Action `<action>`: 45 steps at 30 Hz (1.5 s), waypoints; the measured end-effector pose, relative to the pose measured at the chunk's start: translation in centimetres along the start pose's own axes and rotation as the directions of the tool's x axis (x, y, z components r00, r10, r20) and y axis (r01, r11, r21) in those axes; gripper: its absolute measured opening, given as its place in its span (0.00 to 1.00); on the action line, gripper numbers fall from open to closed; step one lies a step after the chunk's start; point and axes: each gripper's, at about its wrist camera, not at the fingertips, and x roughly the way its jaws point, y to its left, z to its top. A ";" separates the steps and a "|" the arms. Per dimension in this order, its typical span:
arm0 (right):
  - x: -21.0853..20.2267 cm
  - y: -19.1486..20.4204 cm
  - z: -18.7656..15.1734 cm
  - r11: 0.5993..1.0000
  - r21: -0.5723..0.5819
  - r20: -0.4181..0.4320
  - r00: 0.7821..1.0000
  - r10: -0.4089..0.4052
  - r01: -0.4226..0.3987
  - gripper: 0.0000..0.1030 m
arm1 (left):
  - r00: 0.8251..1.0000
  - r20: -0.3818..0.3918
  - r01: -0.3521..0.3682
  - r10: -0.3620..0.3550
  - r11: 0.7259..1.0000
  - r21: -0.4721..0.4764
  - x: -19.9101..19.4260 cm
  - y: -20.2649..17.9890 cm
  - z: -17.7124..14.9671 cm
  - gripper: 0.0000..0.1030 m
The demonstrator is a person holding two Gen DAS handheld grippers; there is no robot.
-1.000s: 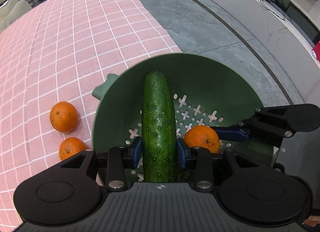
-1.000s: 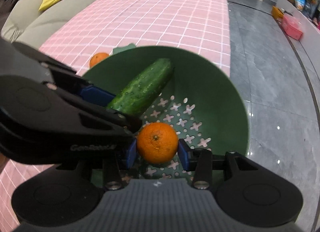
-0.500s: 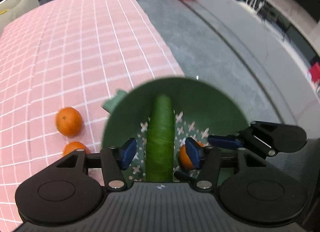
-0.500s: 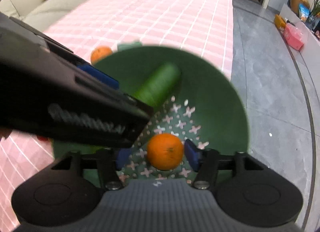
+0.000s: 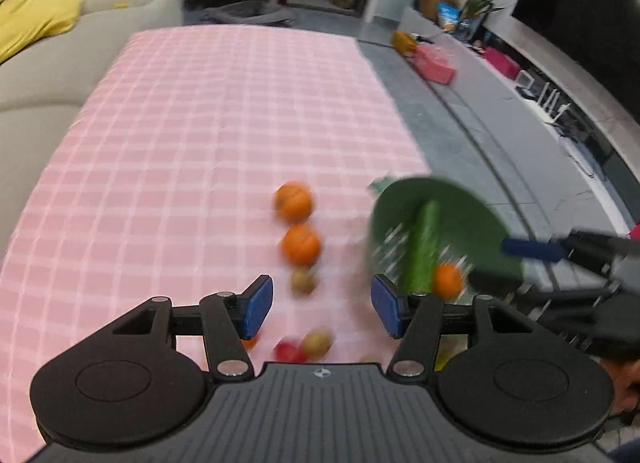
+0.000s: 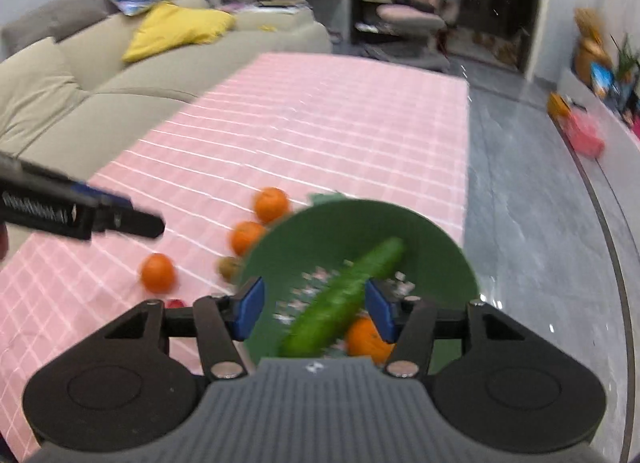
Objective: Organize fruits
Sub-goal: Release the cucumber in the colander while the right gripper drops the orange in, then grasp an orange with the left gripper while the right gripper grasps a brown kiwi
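Note:
A green perforated bowl [image 5: 460,219] [image 6: 424,235] sits at the right edge of the pink checked cloth. In it lie a cucumber [image 5: 422,251] [image 6: 344,295] and an orange [image 5: 448,281] [image 6: 366,337]. My left gripper [image 5: 322,305] is open and empty, raised above the cloth to the left of the bowl. My right gripper [image 6: 314,305] is open and empty, raised above the bowl. Loose oranges [image 5: 294,201] [image 5: 301,244] [image 6: 272,204] [image 6: 246,237] [image 6: 158,273] and a small brown fruit [image 5: 303,280] [image 6: 229,267] lie on the cloth left of the bowl.
More small fruits, one red [image 5: 289,351] and one brownish [image 5: 317,343], lie near my left gripper's base. The pink cloth [image 5: 200,123] stretches far ahead. A beige sofa [image 6: 60,103] runs along its left side. Grey floor [image 6: 528,203] lies to the right.
Both grippers opened, let go of the cucumber and the orange in the bowl, and pulled up and back. The left one swung to the left over the cloth.

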 end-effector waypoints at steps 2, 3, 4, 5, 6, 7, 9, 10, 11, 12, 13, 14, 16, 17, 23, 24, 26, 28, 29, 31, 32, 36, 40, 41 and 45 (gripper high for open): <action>-0.7 1.3 -0.2 1.000 0.004 0.023 0.999 0.023 -0.023 0.51 | 1.000 0.000 -0.025 0.025 0.999 -0.021 -1.0 1.4 -1.8 0.65; -0.8 1.9 -0.4 0.999 0.017 0.034 0.999 0.033 -0.033 0.51 | 0.999 -0.006 -0.032 0.031 0.999 -0.036 -1.3 1.9 -2.6 0.65; -0.9 2.4 -0.7 0.998 0.036 0.038 0.998 0.042 -0.043 0.51 | 0.999 -0.012 -0.035 0.034 0.998 -0.050 -1.7 2.4 -3.4 0.65; -1.0 3.0 -1.1 0.997 0.062 0.037 0.998 0.049 -0.051 0.50 | 0.999 -0.017 -0.038 0.037 0.997 -0.066 -2.1 2.9 -4.3 0.65; -0.9 3.5 -1.5 0.995 0.088 0.032 0.998 0.050 -0.053 0.50 | 0.999 -0.021 -0.039 0.038 0.996 -0.076 -2.3 3.3 -5.0 0.66; -0.7 3.9 -2.0 0.992 0.117 0.024 0.999 0.049 -0.052 0.50 | 0.999 -0.026 -0.040 0.038 0.996 -0.085 -2.6 3.6 -5.7 0.66; -0.2 4.8 -3.3 0.983 0.178 -0.002 0.999 0.040 -0.039 0.49 | 0.999 -0.035 -0.041 0.037 0.993 -0.110 -2.9 4.4 -6.9 0.66; -0.1 5.3 -4.0 0.979 0.202 -0.014 0.999 0.034 -0.030 0.49 | 0.999 -0.039 -0.038 0.033 0.991 -0.126 -3.1 4.8 -7.4 0.66; 0.1 5.9 -4.6 0.976 0.218 -0.026 0.999 0.024 -0.018 0.49 | 0.999 -0.043 -0.033 0.027 0.989 -0.141 -3.2 5.0 -7.9 0.65; 0.2 6.4 -5.2 0.975 0.221 -0.034 0.999 0.014 -0.007 0.49 | 0.999 -0.046 -0.028 0.021 0.987 -0.156 -3.3 5.3 -8.2 0.66; 0.1 7.0 -5.8 0.977 0.215 -0.038 0.999 0.002 0.006 0.49 | 0.999 -0.048 -0.025 0.018 0.986 -0.167 -3.4 5.6 -8.6 0.66; 0.2 7.6 -6.2 0.980 0.200 -0.041 0.999 -0.014 0.022 0.49 | 0.999 -0.050 -0.023 0.015 0.984 -0.175 -3.5 5.8 -9.1 0.66; 0.6 8.7 -7.1 0.987 0.151 -0.044 0.998 -0.039 0.046 0.49 | 0.999 -0.051 -0.019 0.010 0.983 -0.182 -3.6 6.2 -9.7 0.66; 0.9 9.0 -7.5 0.991 0.121 -0.045 0.998 -0.049 0.054 0.47 | 0.999 -0.052 -0.017 0.008 0.983 -0.183 -3.7 6.3 -9.9 0.66; 2.6 9.9 -7.6 0.995 0.016 -0.044 0.994 -0.099 0.100 0.47 | 0.999 -0.048 -0.012 0.002 0.979 -0.203 -3.5 7.0 -10.3 0.67; 3.0 9.9 -7.5 0.995 0.017 -0.050 0.994 -0.098 0.099 0.45 | 0.999 -0.049 -0.015 0.006 0.979 -0.203 -3.3 7.1 -10.3 0.67; 3.7 10.0 -7.4 0.995 0.010 -0.059 0.993 -0.100 0.101 0.42 | 0.999 -0.053 -0.022 0.011 0.979 -0.202 -2.9 7.3 -10.1 0.68; 4.5 10.1 -7.4 0.994 0.007 -0.076 0.991 -0.110 0.111 0.40 | 0.998 -0.055 -0.031 0.020 0.979 -0.201 -2.3 7.6 -9.8 0.68; 4.9 10.1 -7.4 0.994 0.013 -0.085 0.990 -0.112 0.113 0.37 | 0.998 -0.056 -0.036 0.025 0.979 -0.201 -2.0 7.7 -9.6 0.69; 5.8 9.9 -7.3 0.993 0.036 -0.102 0.989 -0.110 0.114 0.35 | 0.998 -0.056 -0.042 0.031 0.979 -0.202 -1.3 8.0 -9.1 0.69; 6.2 9.8 -7.2 0.993 0.042 -0.105 0.988 -0.109 0.114 0.34 | 0.998 -0.055 -0.042 0.031 0.979 -0.201 -1.0 8.1 -8.9 0.69; 7.6 9.5 -7.0 0.991 0.059 -0.120 0.986 -0.116 0.124 0.29 | 0.998 -0.042 -0.048 0.041 0.981 -0.187 0.3 8.3 -7.4 0.69; 8.6 9.1 -6.9 0.990 0.083 -0.137 0.985 -0.106 0.118 0.23 | 0.998 -0.035 -0.057 0.052 0.986 -0.157 1.7 8.0 -6.1 0.69; 8.7 9.1 -6.9 0.990 0.085 -0.138 0.985 -0.103 0.115 0.20 | 0.998 -0.034 -0.058 0.054 0.987 -0.149 2.0 7.8 -5.8 0.69; 8.7 8.7 -6.7 0.988 0.115 -0.142 0.986 -0.087 0.104 0.20 | 0.999 -0.025 -0.050 0.047 0.992 -0.119 3.2 7.3 -5.1 0.69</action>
